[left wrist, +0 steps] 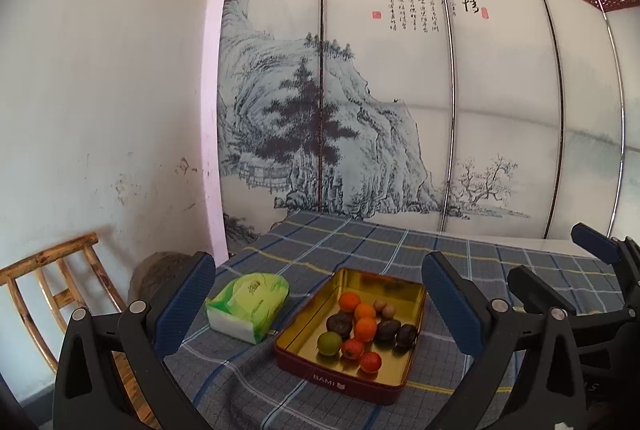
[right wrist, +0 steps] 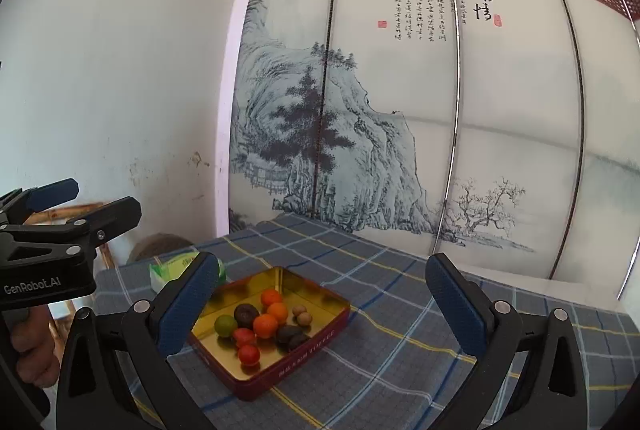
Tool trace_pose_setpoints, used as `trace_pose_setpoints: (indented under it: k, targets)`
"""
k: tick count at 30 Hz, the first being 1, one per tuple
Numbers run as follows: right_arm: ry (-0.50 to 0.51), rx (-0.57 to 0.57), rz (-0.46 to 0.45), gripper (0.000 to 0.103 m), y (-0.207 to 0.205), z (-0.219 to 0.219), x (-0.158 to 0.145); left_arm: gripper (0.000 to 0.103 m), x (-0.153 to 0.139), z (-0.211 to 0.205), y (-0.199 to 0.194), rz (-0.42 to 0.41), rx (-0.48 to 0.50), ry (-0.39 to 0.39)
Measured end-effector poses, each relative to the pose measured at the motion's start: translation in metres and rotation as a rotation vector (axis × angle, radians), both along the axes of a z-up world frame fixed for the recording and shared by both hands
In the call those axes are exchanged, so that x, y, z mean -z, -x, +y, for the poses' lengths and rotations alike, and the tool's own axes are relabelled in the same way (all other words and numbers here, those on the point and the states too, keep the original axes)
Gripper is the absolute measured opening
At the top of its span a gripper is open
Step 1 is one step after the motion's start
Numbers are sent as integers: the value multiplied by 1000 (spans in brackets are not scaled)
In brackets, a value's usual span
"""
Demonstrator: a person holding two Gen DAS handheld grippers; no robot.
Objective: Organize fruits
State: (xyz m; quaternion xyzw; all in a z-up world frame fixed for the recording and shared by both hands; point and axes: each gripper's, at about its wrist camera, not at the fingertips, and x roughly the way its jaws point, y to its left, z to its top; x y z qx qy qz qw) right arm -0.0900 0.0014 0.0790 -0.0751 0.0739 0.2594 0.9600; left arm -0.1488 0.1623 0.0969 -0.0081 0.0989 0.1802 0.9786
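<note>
We hold the left hand-held gripper [left wrist: 316, 306] and the right hand-held gripper [right wrist: 322, 304] wide open and empty above the worktop [left wrist: 360, 242]. The fruits [left wrist: 366, 328] lie in a tin [left wrist: 340, 382] marked "BAMI". The left one reads "GenRobot.AI".

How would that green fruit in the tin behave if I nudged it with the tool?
The green fruit looks round and smooth, so it would probably roll. It lies in the tin close to a red fruit, so it would likely bump that. The tin's raised wall should keep it inside.
</note>
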Motion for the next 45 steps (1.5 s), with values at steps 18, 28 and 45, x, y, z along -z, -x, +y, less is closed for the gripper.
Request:
trace_pose_setpoints:
  k: [18,28,45]
  targets:
    - [30,-29,49,103,-6,5,11,103,15,2,-7,57,-8,11]
    - [62,53,258,103,-72,-34,50,103,34,-1,-31,148,-8,-2]
    - [396,294,664,103,-248,-188,178,103,51,-9,-74,300,-18,-33]
